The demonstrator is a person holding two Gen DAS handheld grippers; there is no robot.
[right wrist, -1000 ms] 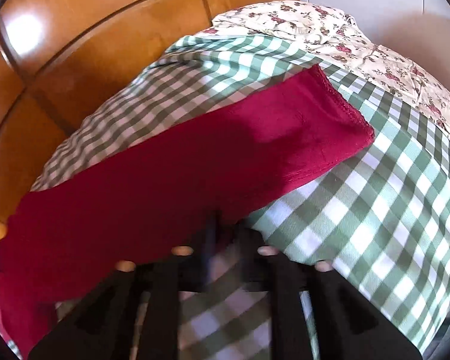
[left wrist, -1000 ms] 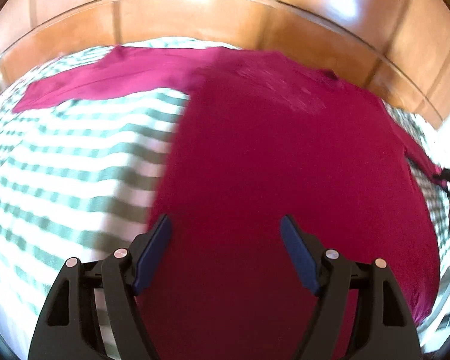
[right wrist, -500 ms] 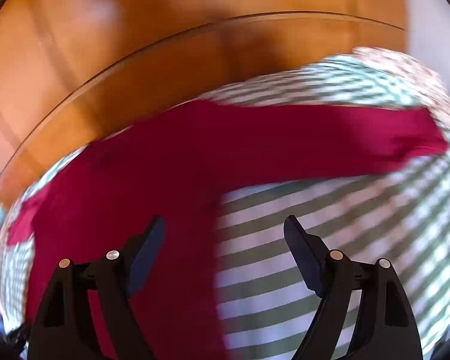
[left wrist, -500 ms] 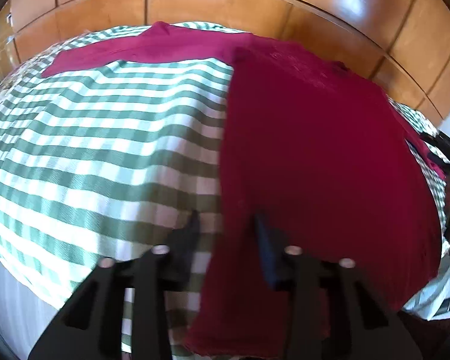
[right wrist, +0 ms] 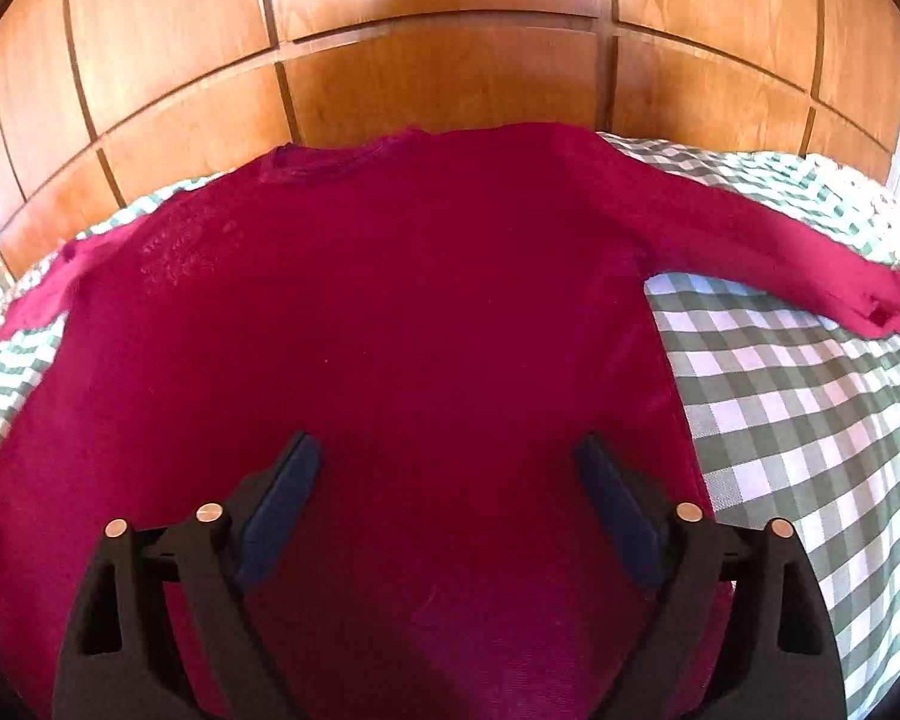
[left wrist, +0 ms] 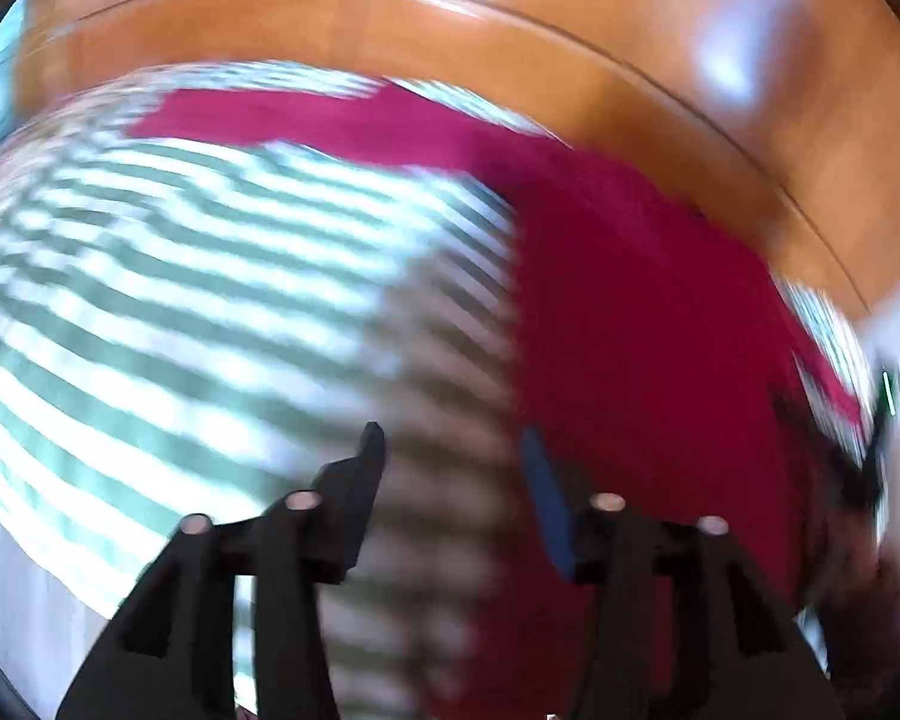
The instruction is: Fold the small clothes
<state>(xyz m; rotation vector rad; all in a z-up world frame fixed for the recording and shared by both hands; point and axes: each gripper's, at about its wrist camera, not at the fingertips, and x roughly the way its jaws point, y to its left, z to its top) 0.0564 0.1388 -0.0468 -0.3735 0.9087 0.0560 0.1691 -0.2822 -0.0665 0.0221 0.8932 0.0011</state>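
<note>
A crimson long-sleeved top [right wrist: 390,312] lies spread flat, neckline away from the cameras, on a bed covered by a green-and-white checked bedspread [right wrist: 798,408]. Both sleeves reach outward across the checks, so the garment looks laid out ready for its first fold. Polished wooden panelling [right wrist: 450,60] rises behind the bed.

In the right wrist view, the right gripper [right wrist: 450,498] hangs above the lower middle of the top's body. Its fingers [right wrist: 282,498] stand wide apart with nothing between them, and they have just been opening. A second ago this view showed a sleeve lying across the checks just ahead of narrower fingers. Now it faces the whole garment squarely. The sleeve appears to have been let go after being straightened.

The left wrist view is heavily blurred. The left gripper [left wrist: 453,480] sits over the line where the top's side edge meets the bedspread. Its fingers [left wrist: 360,498] are about half open and hold nothing, with only striped cloth showing through the gap. They narrowed sharply half a second ago and have just been widening again. A second ago this view looked down onto the middle of the red body; now the checks fill most of it. The placement suggests the side edge or near sleeve is the next thing to be taken.
</note>
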